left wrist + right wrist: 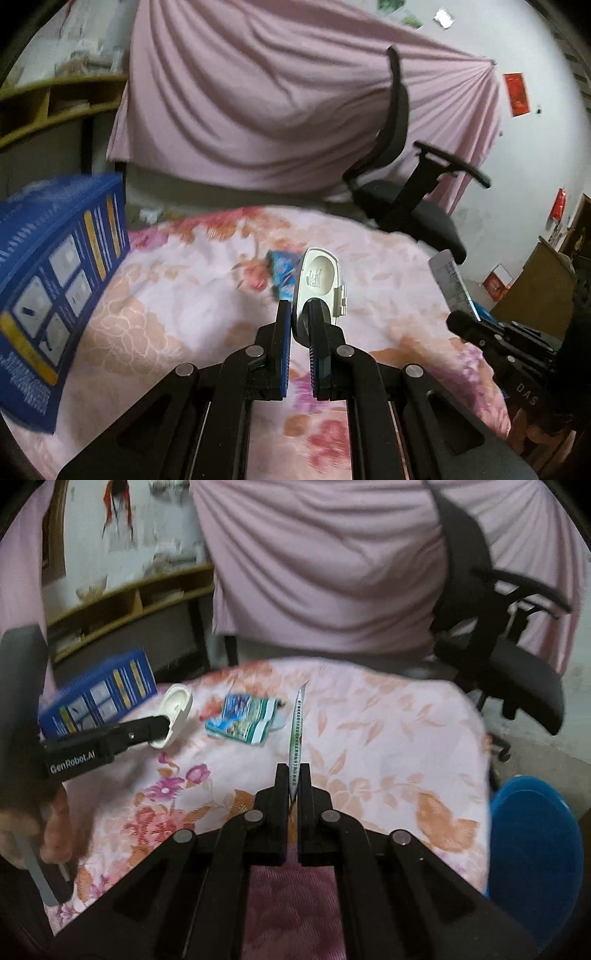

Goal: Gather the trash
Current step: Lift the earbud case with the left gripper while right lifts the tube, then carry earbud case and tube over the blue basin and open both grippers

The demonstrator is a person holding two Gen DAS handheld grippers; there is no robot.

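Observation:
My left gripper (pixel 300 308) is shut on a white plastic case lid (pixel 318 280) and holds it above the floral cloth; it also shows in the right wrist view (pixel 173 710). My right gripper (pixel 294 770) is shut on a thin flat printed wrapper (pixel 296 734), held edge-on above the cloth; the wrapper also shows in the left wrist view (pixel 452 282). A blue-green crumpled packet (pixel 242 720) lies on the cloth between the two grippers. It is partly hidden behind the lid in the left wrist view (pixel 281 271).
A blue printed box (pixel 55 291) stands at the cloth's left edge, also in the right wrist view (pixel 99 696). A black office chair (pixel 509 635) stands at the far right. A blue bin (pixel 535 845) sits low right. A pink curtain (pixel 277 103) hangs behind.

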